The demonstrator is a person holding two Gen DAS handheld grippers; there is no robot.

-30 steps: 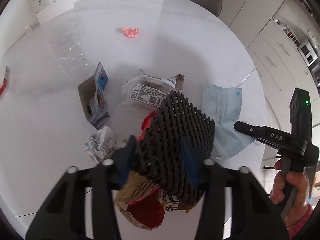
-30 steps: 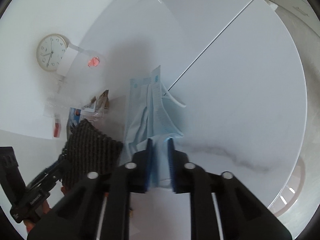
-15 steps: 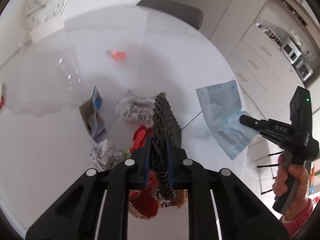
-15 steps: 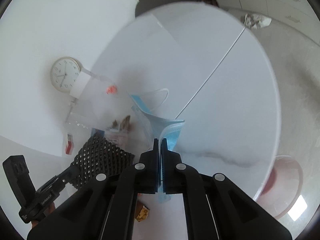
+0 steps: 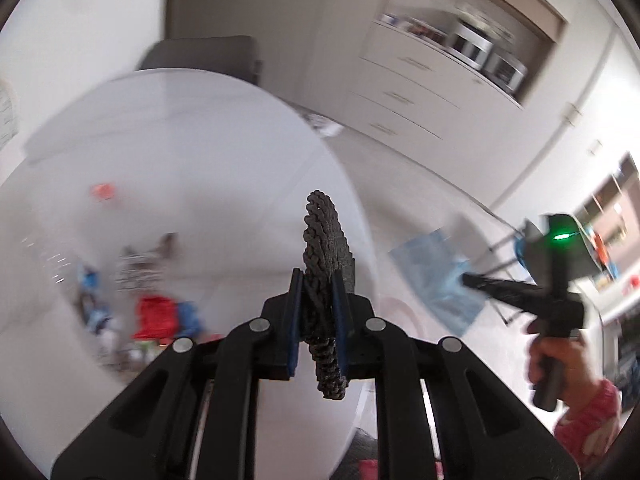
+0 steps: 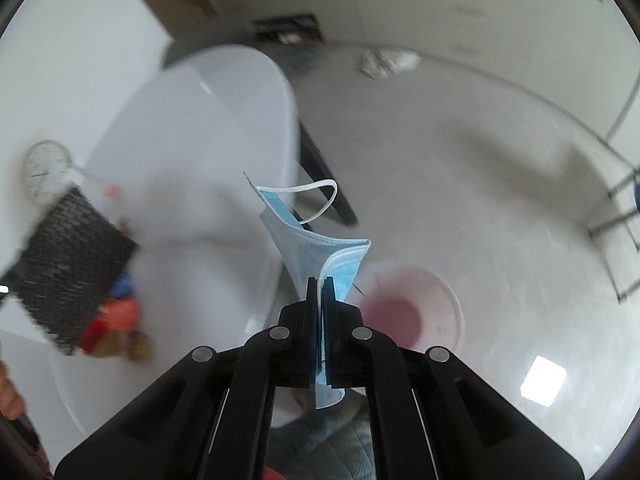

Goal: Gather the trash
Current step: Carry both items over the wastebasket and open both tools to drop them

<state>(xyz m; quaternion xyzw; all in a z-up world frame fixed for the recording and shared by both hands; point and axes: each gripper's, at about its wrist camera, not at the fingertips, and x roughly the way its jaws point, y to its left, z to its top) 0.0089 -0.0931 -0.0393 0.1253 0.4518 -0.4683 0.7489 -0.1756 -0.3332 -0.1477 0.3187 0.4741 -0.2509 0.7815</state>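
White and round, the table (image 5: 180, 184) fills the left of both views, blurred wrappers (image 5: 152, 312) heaped at its near side. Left gripper (image 5: 318, 312) is clamped on a black woven mesh pad (image 5: 326, 240), held edge-on and lifted clear of the tabletop. Right gripper (image 6: 319, 300) pinches a pleated blue face mask (image 6: 312, 248), its white ear loop sticking up, above pale floor, near a round pink bin (image 6: 416, 308).

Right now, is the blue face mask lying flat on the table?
No, the face mask hangs pinched between the right gripper's fingers, lifted off the table.
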